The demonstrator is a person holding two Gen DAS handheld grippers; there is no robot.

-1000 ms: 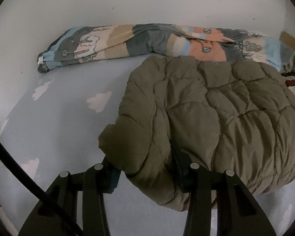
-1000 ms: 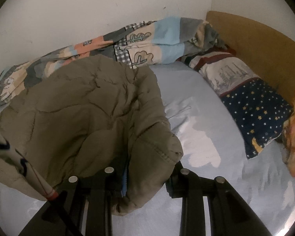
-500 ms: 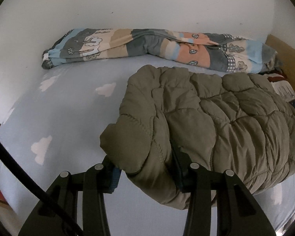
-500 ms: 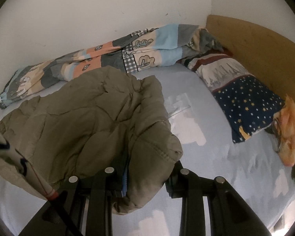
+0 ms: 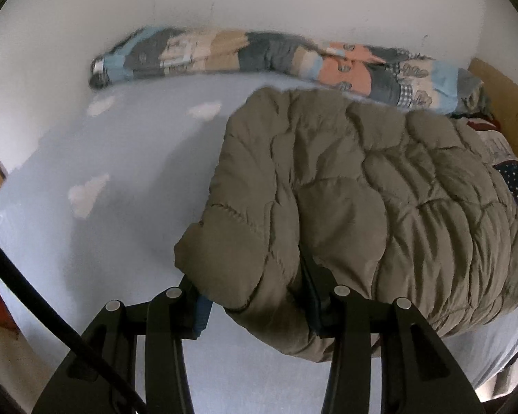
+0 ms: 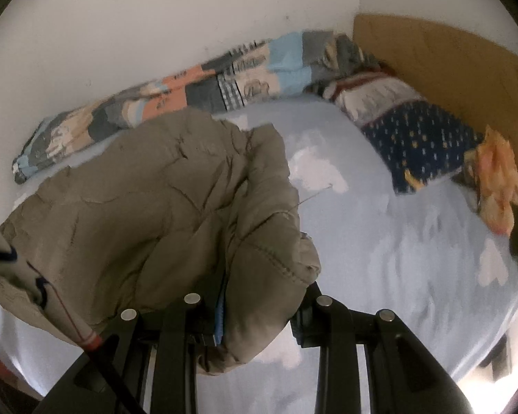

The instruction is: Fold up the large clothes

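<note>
An olive quilted puffer jacket (image 5: 380,186) hangs over the light blue bed sheet (image 5: 121,179), held up by both grippers. My left gripper (image 5: 255,296) is shut on a thick folded corner of the jacket at its left end. In the right wrist view the same jacket (image 6: 148,207) spreads to the left, and my right gripper (image 6: 259,307) is shut on its other bunched corner. Padding bulges out between each pair of fingers and hides the pads.
A rolled patchwork blanket (image 5: 276,58) lies along the white wall at the back. A star-print pillow (image 6: 421,145) and an orange cloth (image 6: 497,186) sit by the wooden headboard (image 6: 449,55) on the right. Cloud-print sheet (image 6: 380,248) lies bare right of the jacket.
Both grippers have pulled back from the wall with the jacket still in them. More sheet, blanket and pillow now show, and the bed's near edge has come into view.
</note>
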